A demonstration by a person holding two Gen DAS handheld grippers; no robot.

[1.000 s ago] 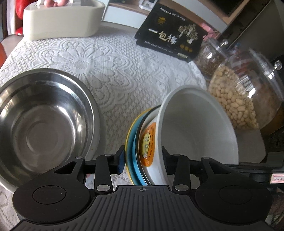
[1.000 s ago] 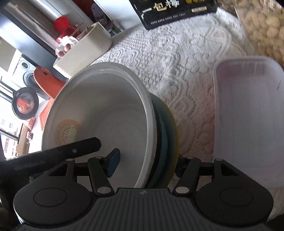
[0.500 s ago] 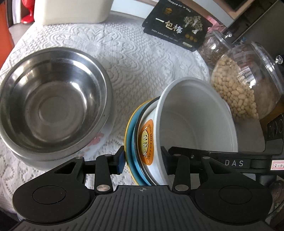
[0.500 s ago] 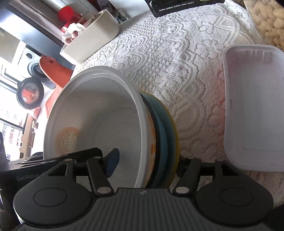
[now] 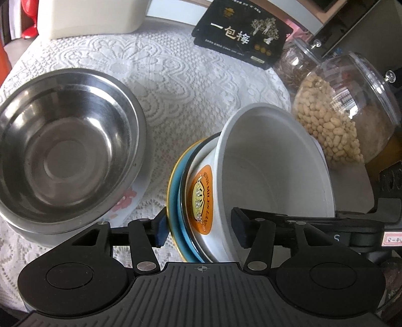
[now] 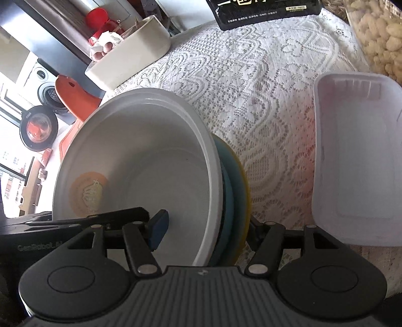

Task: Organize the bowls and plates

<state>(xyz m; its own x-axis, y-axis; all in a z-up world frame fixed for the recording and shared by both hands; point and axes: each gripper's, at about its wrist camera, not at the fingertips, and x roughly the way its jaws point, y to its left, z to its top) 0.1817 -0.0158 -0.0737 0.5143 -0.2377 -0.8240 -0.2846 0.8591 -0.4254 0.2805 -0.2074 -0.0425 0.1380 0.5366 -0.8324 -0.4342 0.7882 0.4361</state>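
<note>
A stack is held on edge between both grippers: a white bowl (image 5: 271, 161) with an orange label, nested against a blue plate (image 5: 175, 191) with a yellow rim. My left gripper (image 5: 201, 232) is shut on the stack's rim, one finger outside the plate, one inside the bowl. My right gripper (image 6: 204, 230) grips the opposite rim of the same white bowl (image 6: 140, 161) and blue plate (image 6: 235, 191). A steel bowl (image 5: 62, 140) stands on the lace tablecloth at the left, on a floral plate (image 5: 125, 198).
A glass jar of peanuts (image 5: 339, 110) and a second jar (image 5: 294, 65) stand at the right. A black box (image 5: 241, 32) and a cream container (image 5: 90, 17) sit at the back. A white plastic tray (image 6: 356, 161) lies to the right.
The held stack and both grippers have lifted and pulled back a little; the steel bowl now sits further into view at the left, and the tray shows more fully.
</note>
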